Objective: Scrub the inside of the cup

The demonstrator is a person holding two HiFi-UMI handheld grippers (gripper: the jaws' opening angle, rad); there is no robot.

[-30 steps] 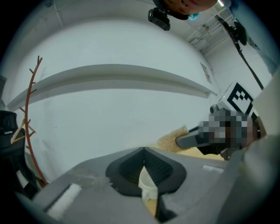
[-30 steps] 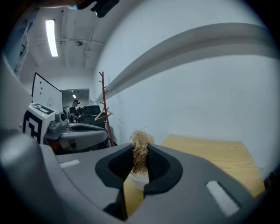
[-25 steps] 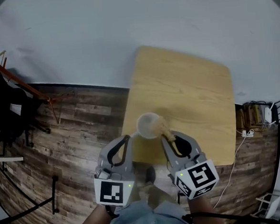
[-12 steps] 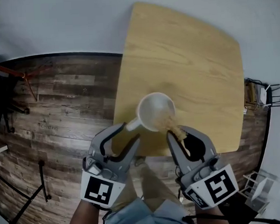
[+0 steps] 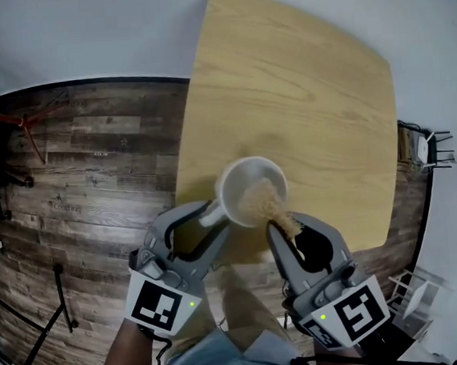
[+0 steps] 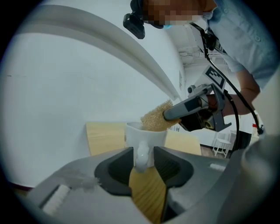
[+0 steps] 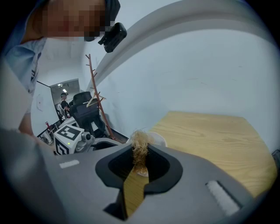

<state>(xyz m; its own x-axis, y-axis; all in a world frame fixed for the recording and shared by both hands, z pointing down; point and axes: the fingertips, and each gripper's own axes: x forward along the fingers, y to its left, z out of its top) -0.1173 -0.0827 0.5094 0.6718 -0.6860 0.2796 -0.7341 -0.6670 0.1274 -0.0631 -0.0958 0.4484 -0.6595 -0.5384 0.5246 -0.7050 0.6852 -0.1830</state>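
Note:
A white cup (image 5: 236, 175) is over the near edge of the light wooden table (image 5: 300, 95). Its handle (image 5: 213, 212) sits between the jaws of my left gripper (image 5: 214, 216), which pinch it from both sides. In the left gripper view the handle (image 6: 141, 154) fills the gap between the jaws. My right gripper (image 5: 283, 227) is shut on a tan fibrous scrubber (image 5: 263, 201), whose tip reaches into the cup's mouth on the right. In the right gripper view the scrubber (image 7: 140, 146) stands up between the jaws, with the cup's rim (image 7: 156, 139) just behind it.
Dark wood-plank floor (image 5: 95, 171) lies left of the table, with a red coat stand (image 7: 94, 83) by the white wall. A chair and cables (image 5: 425, 144) are past the table's right edge. The person's legs are below the grippers.
The scrubber has gone from the cup's right rim down into its mouth. Both grippers and the cup now sit nearer the table's front edge in the head view.

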